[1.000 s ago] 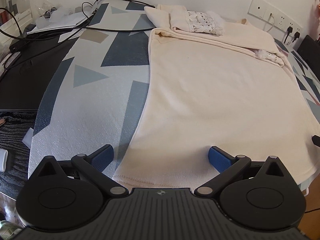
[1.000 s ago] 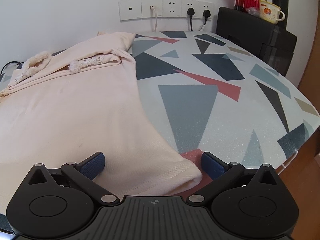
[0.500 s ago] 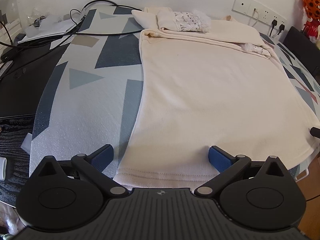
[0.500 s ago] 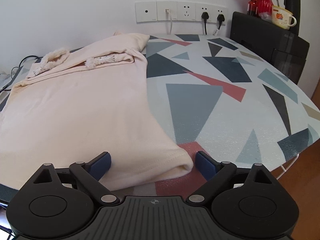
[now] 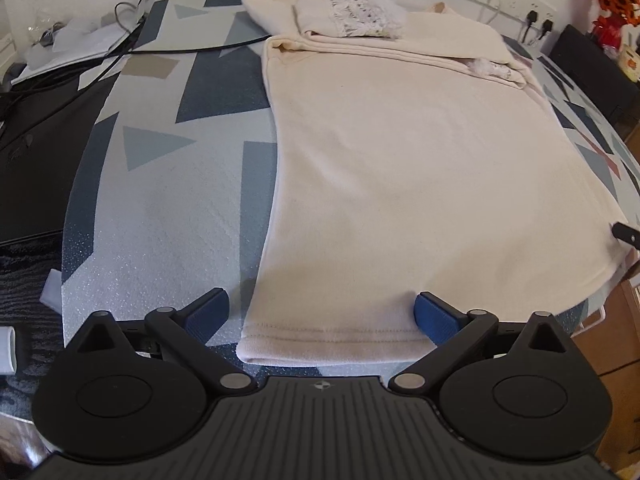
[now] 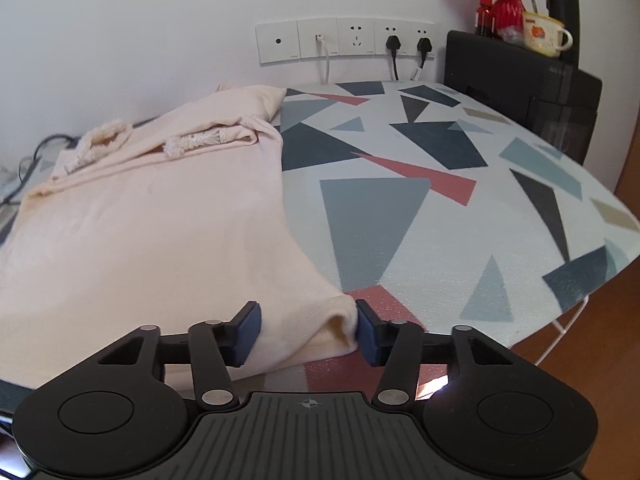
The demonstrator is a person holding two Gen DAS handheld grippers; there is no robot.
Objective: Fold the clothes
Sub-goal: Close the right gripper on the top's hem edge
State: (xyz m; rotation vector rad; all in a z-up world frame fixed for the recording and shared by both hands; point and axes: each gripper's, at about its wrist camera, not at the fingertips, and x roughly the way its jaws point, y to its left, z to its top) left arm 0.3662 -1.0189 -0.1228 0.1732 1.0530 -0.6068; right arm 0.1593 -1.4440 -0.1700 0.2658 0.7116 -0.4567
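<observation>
While the right gripper [image 6: 306, 330] closes its fingers, narrower than a second ago, on the cream garment's [image 5: 420, 168] hem corner at the table's [image 6: 400, 216] near edge, the left gripper [image 5: 322, 314], barely closing, straddles the other corner, so lifting seems next.

Counts recorded. One cream garment [image 5: 420, 168] lay on one patterned worktop [image 6: 460, 240]. Two lace-trimmed cuffs [image 6: 196, 142] showed at its far end. On the far wall: one row of five socket plates [image 6: 346, 40], with two black plugs [image 6: 394, 44] and one white plug [image 6: 319, 38] inserted. Far right: one red vase [image 6: 508, 4], one mug [image 6: 546, 34], one dark flask [image 6: 563, 4], one black box [image 6: 520, 80].
</observation>
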